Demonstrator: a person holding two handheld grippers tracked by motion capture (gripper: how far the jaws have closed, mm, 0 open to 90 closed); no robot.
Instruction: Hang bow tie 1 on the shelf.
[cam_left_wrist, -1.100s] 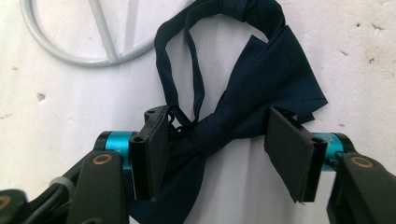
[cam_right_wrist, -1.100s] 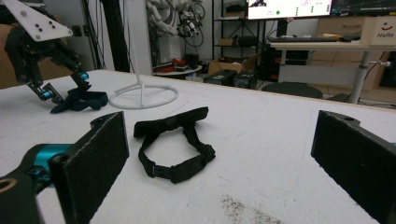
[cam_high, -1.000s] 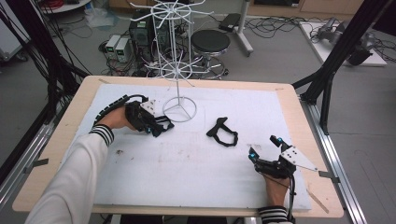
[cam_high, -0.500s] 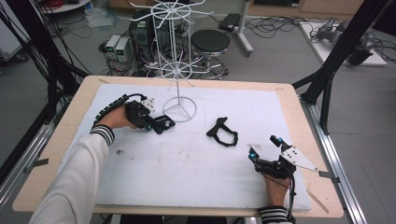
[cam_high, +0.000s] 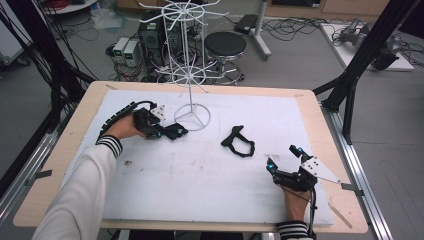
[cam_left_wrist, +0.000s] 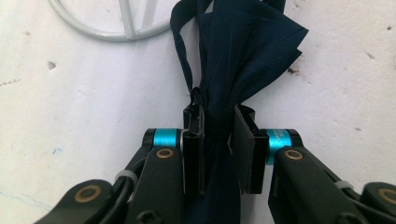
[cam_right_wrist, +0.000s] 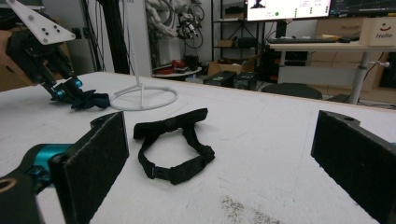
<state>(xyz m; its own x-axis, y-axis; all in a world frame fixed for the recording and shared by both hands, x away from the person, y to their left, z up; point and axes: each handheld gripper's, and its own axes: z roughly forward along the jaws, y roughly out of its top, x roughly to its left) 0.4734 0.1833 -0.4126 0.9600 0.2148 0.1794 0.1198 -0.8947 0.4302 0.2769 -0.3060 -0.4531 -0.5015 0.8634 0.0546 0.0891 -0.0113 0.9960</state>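
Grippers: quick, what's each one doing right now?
Left gripper: jaws have just been closing and are shut on the dark blue bow tie.
Right gripper: jaws open, holding nothing; the black bow tie lies ahead.

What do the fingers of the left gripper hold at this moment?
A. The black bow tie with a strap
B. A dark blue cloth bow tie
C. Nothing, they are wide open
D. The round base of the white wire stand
B: in the left gripper view the fingers of the left gripper pinch the knot of the dark blue cloth bow tie, beside the white wire stand.
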